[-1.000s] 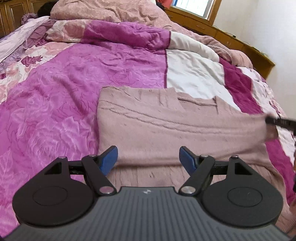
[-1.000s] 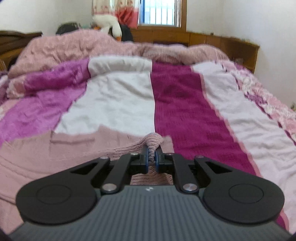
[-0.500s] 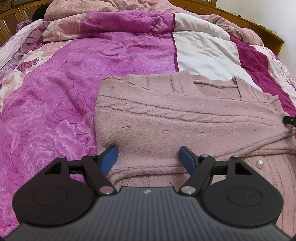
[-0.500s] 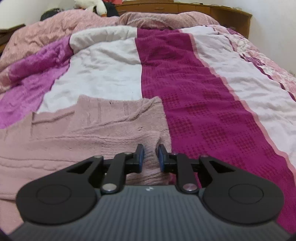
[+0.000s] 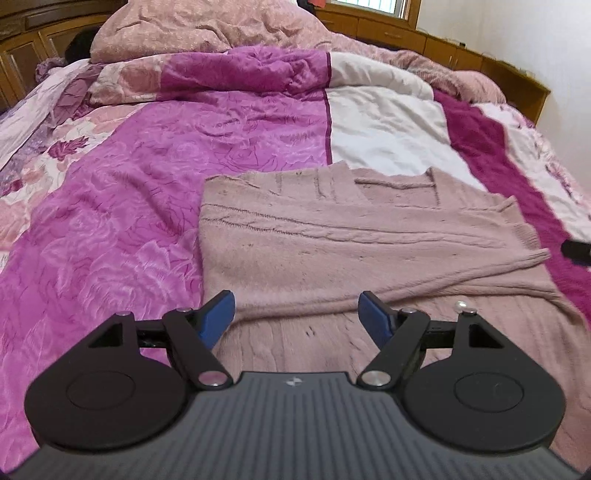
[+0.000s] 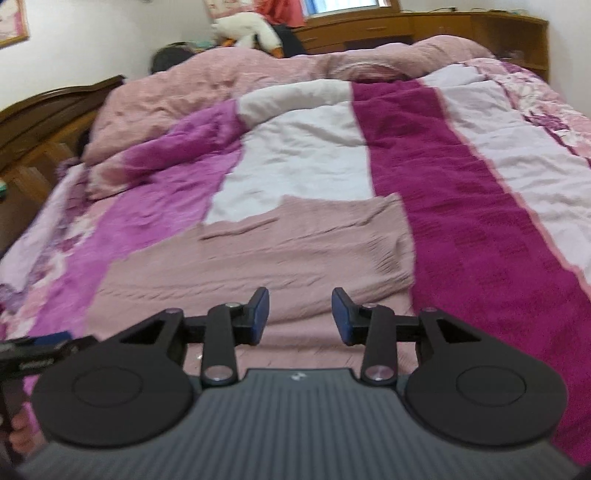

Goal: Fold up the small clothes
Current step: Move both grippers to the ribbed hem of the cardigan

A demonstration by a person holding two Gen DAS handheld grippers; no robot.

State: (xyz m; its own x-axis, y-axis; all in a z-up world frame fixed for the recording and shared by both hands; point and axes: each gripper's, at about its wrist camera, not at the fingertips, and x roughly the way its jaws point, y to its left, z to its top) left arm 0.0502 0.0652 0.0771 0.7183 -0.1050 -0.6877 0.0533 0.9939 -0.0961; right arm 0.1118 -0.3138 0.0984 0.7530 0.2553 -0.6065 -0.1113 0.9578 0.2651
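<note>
Wooden cabinets [image 5: 436, 48] and a window are seen behind a bed [image 5: 155, 192] covered by a quilt in magenta, white and floral stripes. A pink knitted sweater [image 5: 351, 243] is laid flat on the quilt, with a sleeve folded across its body; it lies across the magenta and white stripes.

From the left wrist view, the cable pattern, the V-neck and a pearl button [image 5: 460, 305] are made out clearly, and the tip of the right tongs [image 5: 576, 251] is glimpsed at the right edge, just beside the sleeve cuff. The left tongs [image 5: 297, 317] are held wide open above the sweater's near part, with nothing gripped between the blue pads [image 5: 218, 317].

From the right wrist view, which is blurred, a white plush toy [image 6: 245, 31] by the window and a dark wooden headboard [image 6: 55, 107] are shown, neither being visible in the other view. The sweater [image 6: 258, 258] is seen ending at the dark magenta stripe. The right tongs [image 6: 300, 315] are spread apart over the sweater's edge and hold nothing. Part of the left tongs [image 6: 33, 354] appears at the lower left.
</note>
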